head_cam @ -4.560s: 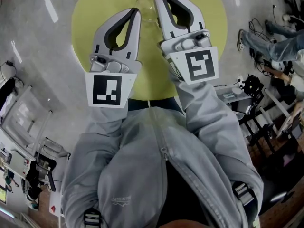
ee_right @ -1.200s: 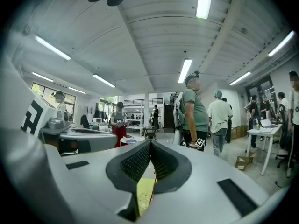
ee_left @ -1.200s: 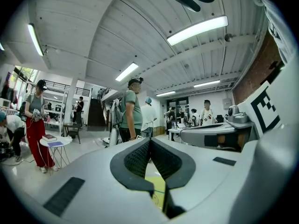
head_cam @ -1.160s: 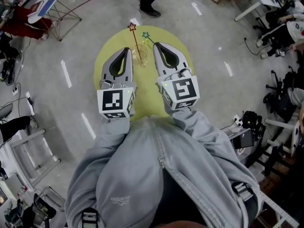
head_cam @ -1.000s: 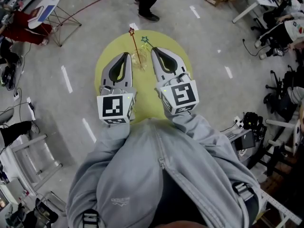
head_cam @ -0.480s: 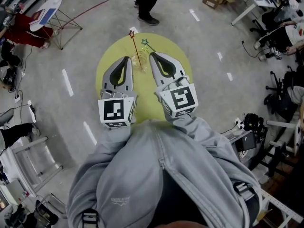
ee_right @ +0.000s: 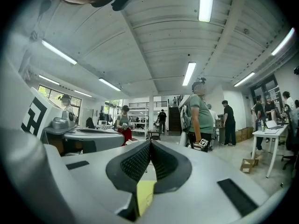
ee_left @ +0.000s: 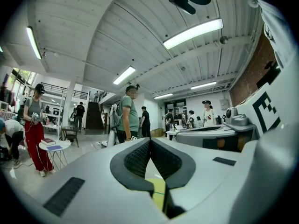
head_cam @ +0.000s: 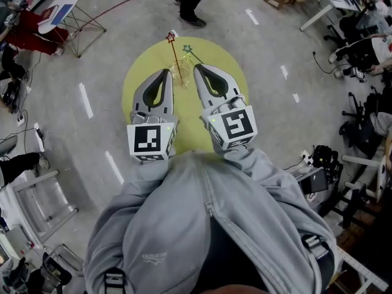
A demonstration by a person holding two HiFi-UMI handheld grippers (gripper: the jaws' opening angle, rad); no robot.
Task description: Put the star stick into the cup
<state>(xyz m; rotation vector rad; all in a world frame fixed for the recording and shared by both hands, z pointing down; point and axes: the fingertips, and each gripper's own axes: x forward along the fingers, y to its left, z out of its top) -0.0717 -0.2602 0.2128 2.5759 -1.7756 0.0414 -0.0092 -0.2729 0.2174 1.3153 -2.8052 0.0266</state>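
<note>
Star sticks (head_cam: 174, 52) are standing in the clear cup (head_cam: 181, 76).
Left gripper (head_cam: 166, 72) and right gripper (head_cam: 198, 68) are flanking it, both clenched empty.

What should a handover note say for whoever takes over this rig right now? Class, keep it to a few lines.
Left hand-held gripper: jaws together, empty, held over the round yellow table.
Right hand-held gripper: jaws together, empty, beside the left one.
Clear plastic cup: on the table, between the two gripper tips.
Thin stick with a red star: rises from the cup.
Thin stick with a green star: seems to be in the cup too, but its lower end is hard to trace.
Done: sticks apparently placed.
Left: confirm the green one is seated.
</note>
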